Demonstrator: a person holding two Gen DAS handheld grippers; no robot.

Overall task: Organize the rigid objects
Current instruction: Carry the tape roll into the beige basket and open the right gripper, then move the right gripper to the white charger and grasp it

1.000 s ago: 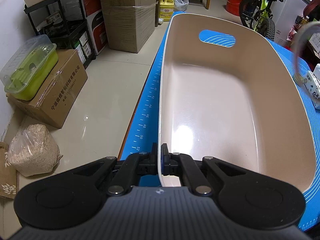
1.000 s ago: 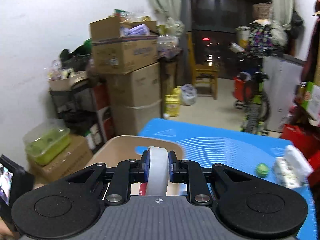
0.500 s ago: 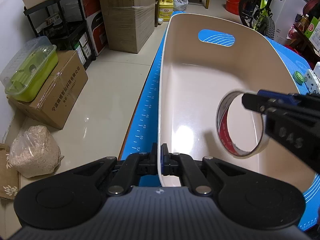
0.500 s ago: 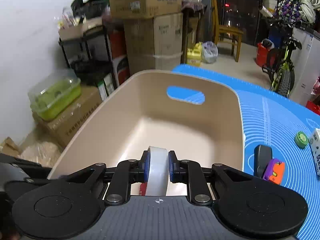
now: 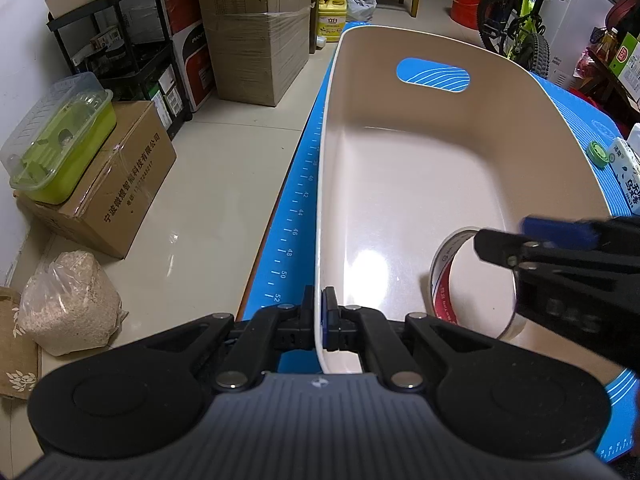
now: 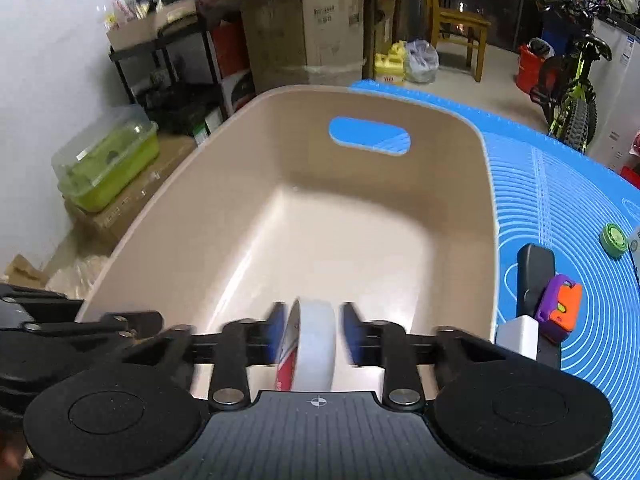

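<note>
A beige plastic bin (image 5: 400, 184) with a handle slot stands on the blue mat (image 6: 560, 184). My left gripper (image 5: 319, 318) is shut on the bin's near left rim. My right gripper (image 6: 314, 332) hovers low inside the bin at its near right end, its jaws parted, with gaps on both sides of a clear tape roll (image 6: 316, 344) that stands on edge between them. The roll (image 5: 444, 276) rests on the bin floor in the left wrist view, with the right gripper's fingers (image 5: 560, 248) around it.
On the mat right of the bin lie a black device (image 6: 534, 276), a purple-orange tape measure (image 6: 560, 306), a white block (image 6: 516, 336), a green round cap (image 6: 614, 238) and a tissue pack (image 5: 628, 176). Cardboard boxes (image 5: 256, 32), a shelf and a bicycle (image 5: 516, 20) stand around the floor.
My right gripper has lowered the tape roll to the bin floor and its jaws have opened off the roll. My left gripper has kept its hold on the rim.
</note>
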